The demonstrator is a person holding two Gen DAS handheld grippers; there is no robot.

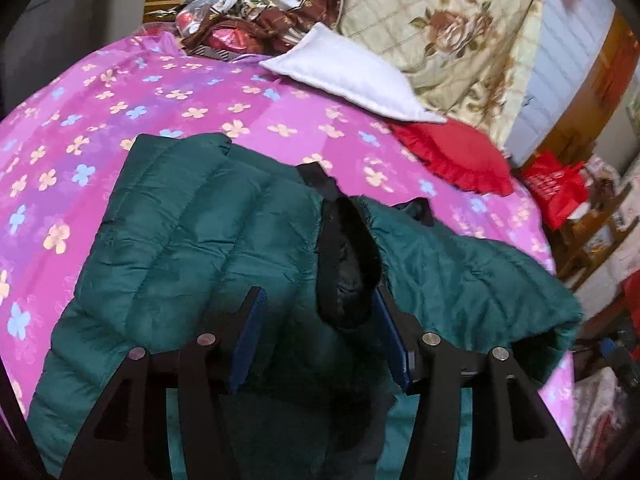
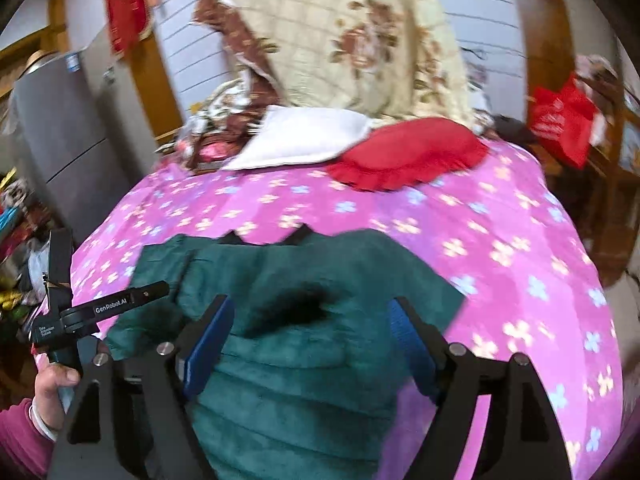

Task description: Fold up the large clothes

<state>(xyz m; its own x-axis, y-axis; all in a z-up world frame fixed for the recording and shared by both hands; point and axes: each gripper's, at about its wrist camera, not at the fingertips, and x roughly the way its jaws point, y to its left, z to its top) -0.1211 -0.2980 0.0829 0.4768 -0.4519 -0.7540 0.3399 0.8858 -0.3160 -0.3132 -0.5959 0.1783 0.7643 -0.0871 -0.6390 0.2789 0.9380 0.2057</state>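
A dark green quilted jacket [image 1: 192, 248] lies folded on the pink flowered bedspread [image 1: 132, 92], near the bed's front edge. Its black fur trim [image 1: 348, 268] runs down the middle. My left gripper [image 1: 320, 320] hangs just above the jacket, jaws apart, with the fur trim between them and close to the right pad [image 1: 390, 336]. In the right wrist view the same jacket [image 2: 288, 380] lies under my right gripper [image 2: 310, 320], which stands wide open with nothing pinched. A hand [image 2: 54, 376] in a pink sleeve shows at the lower left there.
A white pillow [image 1: 352, 76], a red frilled cushion [image 1: 456, 160] and a cream floral quilt [image 1: 452, 36] sit at the bed's far side. Crumpled brown floral bedding [image 1: 256, 12] lies at the back left. Red bags [image 1: 556, 188] and clutter stand right of the bed; a grey cabinet [image 2: 64, 128] left.
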